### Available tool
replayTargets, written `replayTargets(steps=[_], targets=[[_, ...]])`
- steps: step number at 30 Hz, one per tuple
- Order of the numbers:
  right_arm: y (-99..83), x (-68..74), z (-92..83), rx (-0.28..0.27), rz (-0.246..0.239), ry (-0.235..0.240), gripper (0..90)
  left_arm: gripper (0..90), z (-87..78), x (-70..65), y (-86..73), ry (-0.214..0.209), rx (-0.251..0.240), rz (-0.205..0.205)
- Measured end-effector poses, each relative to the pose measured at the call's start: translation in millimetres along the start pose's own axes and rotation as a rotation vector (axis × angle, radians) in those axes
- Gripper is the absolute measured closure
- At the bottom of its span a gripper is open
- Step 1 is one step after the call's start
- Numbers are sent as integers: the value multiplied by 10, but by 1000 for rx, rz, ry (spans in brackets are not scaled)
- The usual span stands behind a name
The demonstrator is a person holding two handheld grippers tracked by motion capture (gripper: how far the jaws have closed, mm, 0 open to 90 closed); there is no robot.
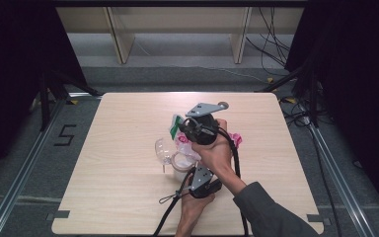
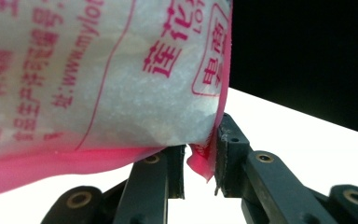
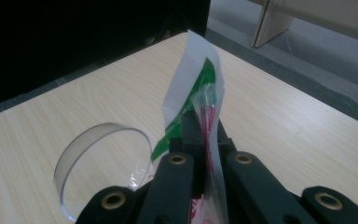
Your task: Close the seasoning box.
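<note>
Both grippers pinch the bag (image 2: 98,79), seemingly above the cup (image 3: 102,163)

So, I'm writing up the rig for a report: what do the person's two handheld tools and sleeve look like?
Both tools, left and right, are black with two black jaws fixed by brass-coloured rivets. Each carries a grey three-cornered plate on top and trails a black cable. The right arm wears a dark grey sleeve.

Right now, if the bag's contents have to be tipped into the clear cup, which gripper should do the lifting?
Probably the left gripper: it pinches the pink bottom corner of the plastic bag. The right gripper holds the bag's green-edged top right beside the clear cup, so it could steady the mouth there.
</note>
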State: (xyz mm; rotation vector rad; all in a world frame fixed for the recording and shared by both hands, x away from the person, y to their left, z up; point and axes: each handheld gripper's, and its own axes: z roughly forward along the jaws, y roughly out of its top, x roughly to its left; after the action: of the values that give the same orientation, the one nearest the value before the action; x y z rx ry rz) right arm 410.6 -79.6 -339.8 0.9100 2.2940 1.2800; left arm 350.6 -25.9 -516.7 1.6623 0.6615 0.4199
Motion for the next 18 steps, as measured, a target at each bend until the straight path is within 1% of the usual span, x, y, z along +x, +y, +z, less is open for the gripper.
replayTargets(steps=[1, 2, 3, 4, 5, 6, 7, 8, 9, 10, 11, 12, 13, 14, 15, 16, 17, 18], targets=[[-9, -16, -8, -13, -6, 3, 900, 754, -7, 4, -3, -3, 1, -1], [-23, -20, -24, -30, 7, -8, 900, 754, -13, 4, -3, 3, 7, -2], [-28, -28, -50, -26, 15, 5, 900, 755, -14, 1, -3, 9, 9, 8], [-35, -36, -61, -45, 23, 3, 900, 754, -15, -1, -4, 10, 9, 10], [-34, -53, -89, -46, 17, 5, 900, 753, -22, 8, -4, 9, 13, 13], [-40, -58, -106, -62, 27, -2, 900, 753, -22, 13, -8, 5, 12, 12], [-39, -77, -138, -67, 18, 8, 900, 753, -18, 14, -10, 1, 4, 4], [-47, -71, -143, -87, 32, -3, 900, 753, -29, 22, -14, 12, 9, 5], [-44, -89, -174, -74, 25, 9, 900, 753, -23, 20, -19, 10, -2, -6], [-49, -98, -177, -92, 20, 5, 900, 752, -27, 22, -19, 13, 1, -8], [-56, -101, -198, -89, 40, 12, 900, 752, -27, 27, -19, 7, 5, -3], [-63, -104, -206, -92, 54, 19, 900, 751, -17, 15, -22, 9, -11, -23], [-67, -127, -211, -96, 31, 26, 900, 751, -18, 14, -26, 16, -14, -28], [-77, -120, -220, -102, 65, 24, 900, 751, -20, 14, -25, 16, -9, -29], [-81, -144, -227, -110, 55, 28, 900, 750, -24, 21, -25, 15, 3, -20], [-90, -146, -243, -112, 79, 27, 900, 749, -22, 17, -26, 16, -4, -31], [-96, -167, -245, -124, 68, 37, 900, 748, -22, 17, -27, 16, -2, -31], [-102, -163, -265, -118, 90, 32, 900, 744, -24, 17, -25, 14, 3, -27]])
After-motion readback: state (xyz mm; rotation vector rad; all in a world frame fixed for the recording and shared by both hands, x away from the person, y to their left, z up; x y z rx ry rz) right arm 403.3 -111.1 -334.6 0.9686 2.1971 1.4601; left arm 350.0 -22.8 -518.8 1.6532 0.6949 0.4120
